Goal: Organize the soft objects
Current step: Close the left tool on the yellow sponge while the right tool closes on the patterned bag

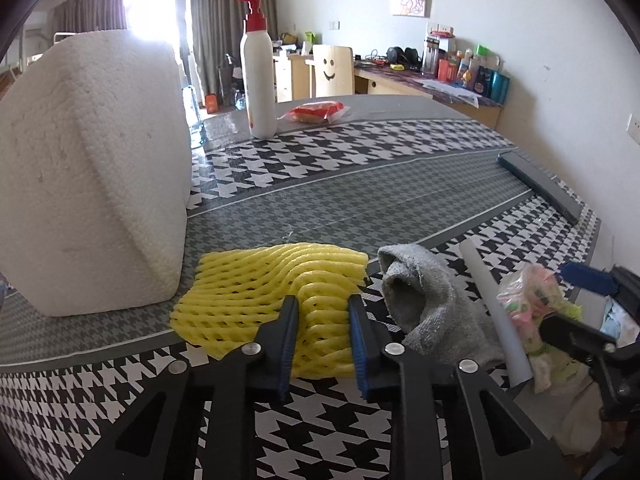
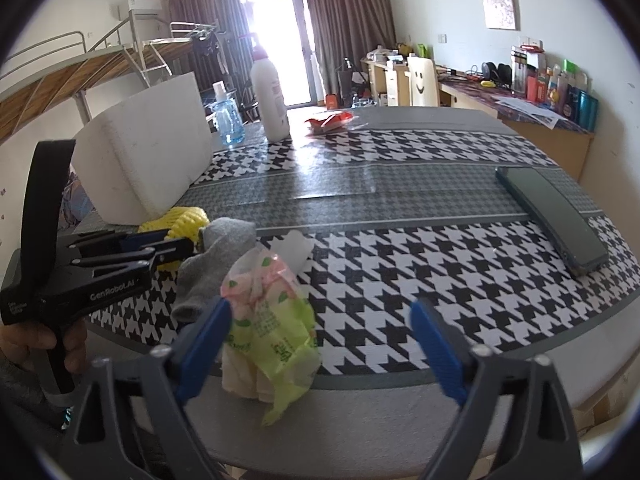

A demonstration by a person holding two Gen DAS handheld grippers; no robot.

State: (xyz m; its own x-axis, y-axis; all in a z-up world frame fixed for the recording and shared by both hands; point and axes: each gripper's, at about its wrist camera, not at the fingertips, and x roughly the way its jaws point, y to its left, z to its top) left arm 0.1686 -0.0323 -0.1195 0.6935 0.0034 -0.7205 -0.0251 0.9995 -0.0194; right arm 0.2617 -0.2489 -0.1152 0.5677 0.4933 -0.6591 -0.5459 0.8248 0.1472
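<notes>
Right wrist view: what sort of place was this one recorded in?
Probably a lived-in studio or dorm-style room: a metal loft bed by the curtained balcony door, a cluttered desk along the wall, and a table with a houndstooth cover.

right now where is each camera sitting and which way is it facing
Left wrist: on the left gripper, looking down along its fingers, which pinch the yellow foam net beside the white foam box; the right gripper shows at the right edge.
Right wrist: on the right gripper, jaws wide, its left finger beside the plastic bag, facing the table; the left gripper and a hand show.
Shared: net, grey sock, bag, box, lotion bottle.
</notes>
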